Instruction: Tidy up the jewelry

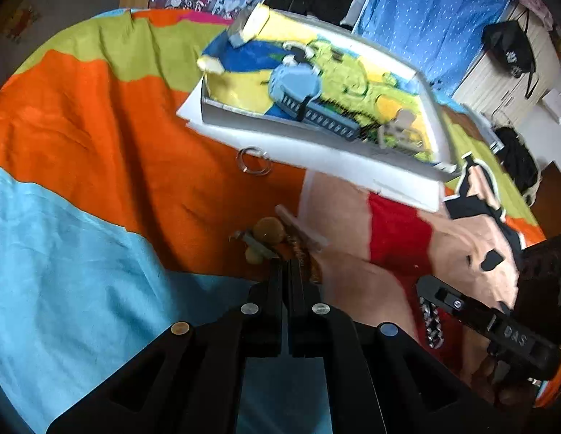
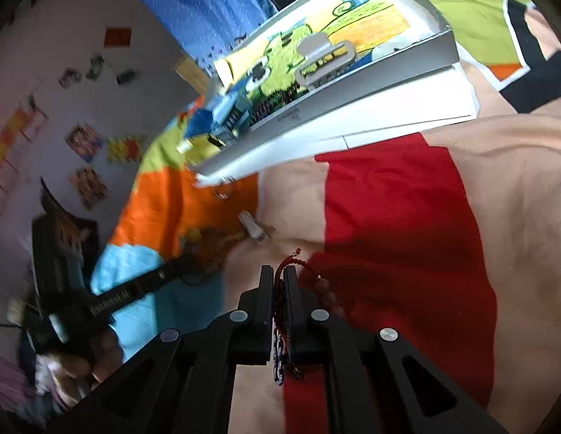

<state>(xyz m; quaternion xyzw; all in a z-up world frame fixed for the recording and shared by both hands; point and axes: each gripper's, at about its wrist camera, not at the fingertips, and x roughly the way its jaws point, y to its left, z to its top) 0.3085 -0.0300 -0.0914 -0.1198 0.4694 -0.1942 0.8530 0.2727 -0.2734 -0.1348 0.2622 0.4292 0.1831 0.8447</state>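
Jaws nearly shut: left gripper (image 1: 288,266) pinches amber bead jewelry (image 1: 269,233), right gripper (image 2: 278,276) clamps red beaded bracelet (image 2: 280,325)

Orange, sky-blue, lime and red patchwork bedspread (image 1: 99,115), white box (image 1: 309,152) with yellow-green-blue lining, dark-red beaded bracelet (image 2: 280,311)

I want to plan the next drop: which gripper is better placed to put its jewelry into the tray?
Probably the right gripper: it is shut on the red beaded bracelet, lifted off the blanket. The left gripper holds a brown hair clip lower down. The tray lies ahead of both.
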